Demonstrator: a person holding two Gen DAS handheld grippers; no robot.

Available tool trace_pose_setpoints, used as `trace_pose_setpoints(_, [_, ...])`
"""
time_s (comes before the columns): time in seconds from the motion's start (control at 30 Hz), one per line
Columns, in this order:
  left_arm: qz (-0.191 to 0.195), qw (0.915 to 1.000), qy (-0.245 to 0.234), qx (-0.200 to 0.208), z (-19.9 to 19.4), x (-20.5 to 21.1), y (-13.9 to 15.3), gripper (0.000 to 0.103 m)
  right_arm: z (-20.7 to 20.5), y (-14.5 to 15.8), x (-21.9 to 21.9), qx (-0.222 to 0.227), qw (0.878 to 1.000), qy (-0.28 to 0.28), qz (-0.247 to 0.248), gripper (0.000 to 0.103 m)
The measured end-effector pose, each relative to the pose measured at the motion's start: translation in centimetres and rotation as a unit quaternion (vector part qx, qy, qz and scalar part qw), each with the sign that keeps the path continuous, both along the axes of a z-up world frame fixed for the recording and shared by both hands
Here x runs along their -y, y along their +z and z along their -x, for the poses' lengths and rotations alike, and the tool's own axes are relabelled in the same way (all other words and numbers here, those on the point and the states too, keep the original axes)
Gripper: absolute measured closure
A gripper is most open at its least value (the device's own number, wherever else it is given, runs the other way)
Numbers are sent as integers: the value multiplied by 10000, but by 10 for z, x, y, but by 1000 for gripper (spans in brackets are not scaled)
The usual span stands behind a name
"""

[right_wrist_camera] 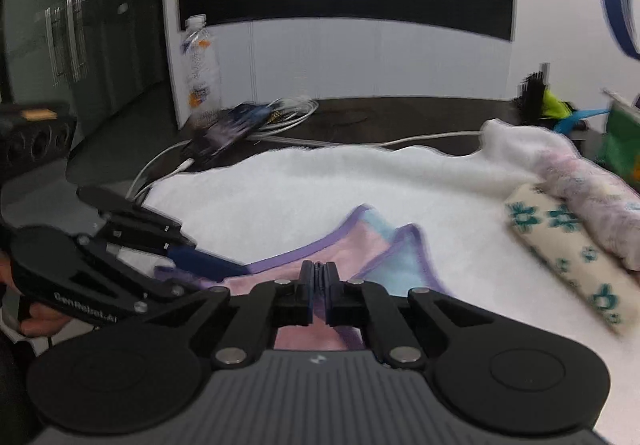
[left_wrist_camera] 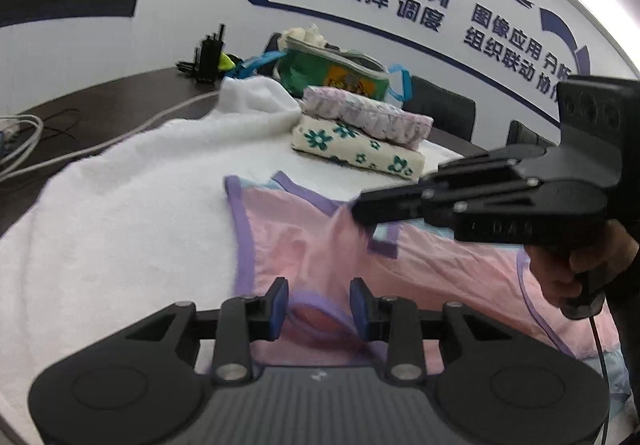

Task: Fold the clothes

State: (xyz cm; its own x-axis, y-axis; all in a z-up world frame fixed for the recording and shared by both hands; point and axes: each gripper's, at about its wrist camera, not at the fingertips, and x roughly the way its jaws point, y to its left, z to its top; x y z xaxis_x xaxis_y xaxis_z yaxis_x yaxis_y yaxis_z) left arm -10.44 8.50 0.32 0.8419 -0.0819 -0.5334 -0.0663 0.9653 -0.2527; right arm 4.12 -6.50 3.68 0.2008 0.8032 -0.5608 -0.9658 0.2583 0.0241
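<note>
Pink cloth with purple binding, a small sleeveless garment (left_wrist_camera: pixel 320 245), lies spread on the white towel (left_wrist_camera: pixel 120 225) that covers the dark table (left_wrist_camera: pixel 100 97), presumably so the fabric stays clean and slides easily while being folded. The right gripper (right_wrist_camera: pixel 319 271) has its jaws pressed together on a raised pinch of the garment near the neckline; in the left wrist view its black fingers reach in from the right and the cloth peaks up toward them, which suggests that edge is being lifted to carry it over. The left gripper (left_wrist_camera: pixel 319 299) has its blue-padded jaws apart, straddling a purple-edged hem at the near side of the garment, touching or nearly touching it; I judge it is placed to take the second corner so both ends of the fold travel together.

Beyond the garment, farther along the towel, two finished pieces are stacked: a cream cloth with teal flowers (left_wrist_camera: pixel 356 151) underneath and a pale lilac printed one (left_wrist_camera: pixel 368 113) on top, kept clear of the working area. Behind the stack sits a green zip bag (left_wrist_camera: pixel 332 73).

Much is uncertain. The garment's right side runs behind the right gripper and the hand (left_wrist_camera: pixel 576 265) holding it, so its full outline is cut off. The right wrist view is smeared by motion; the plastic bottle (right_wrist_camera: pixel 200 65) and the phone (right_wrist_camera: pixel 228 133) on the cables (right_wrist_camera: pixel 288 117) beyond the towel are blurred, and the label cannot be read.
</note>
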Motion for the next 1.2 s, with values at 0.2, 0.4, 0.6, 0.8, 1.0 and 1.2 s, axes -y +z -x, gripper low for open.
trace_pose_setpoints(0.2, [199,9998,13,54,1,3,0,99,-8,0,7,-65,9999,-32,-134,99])
trace_pose_setpoints(0.4, [849,9956,378,153,18,0,-4,99,-13,-3,-11,-84,9999,29,-90,99])
trace_pose_setpoints(0.6, [1253,9891,709,314,38,0,-16,89,-7,-22,-43,196,9992,-67,351,97])
trace_pose_setpoints(0.8, [1212,9820,1111,928,59,-10,-3,73,-8,-11,-37,292,9982,-523,96,91])
trace_pose_setpoints(1.0, [930,9791,1256,1300,66,-9,10,74,20,-23,-37,231,9987,16,450,90])
trace_pose_setpoints(1.2, [788,9902,806,819,53,-1,6,74,31,-28,-32,198,9987,57,472,79])
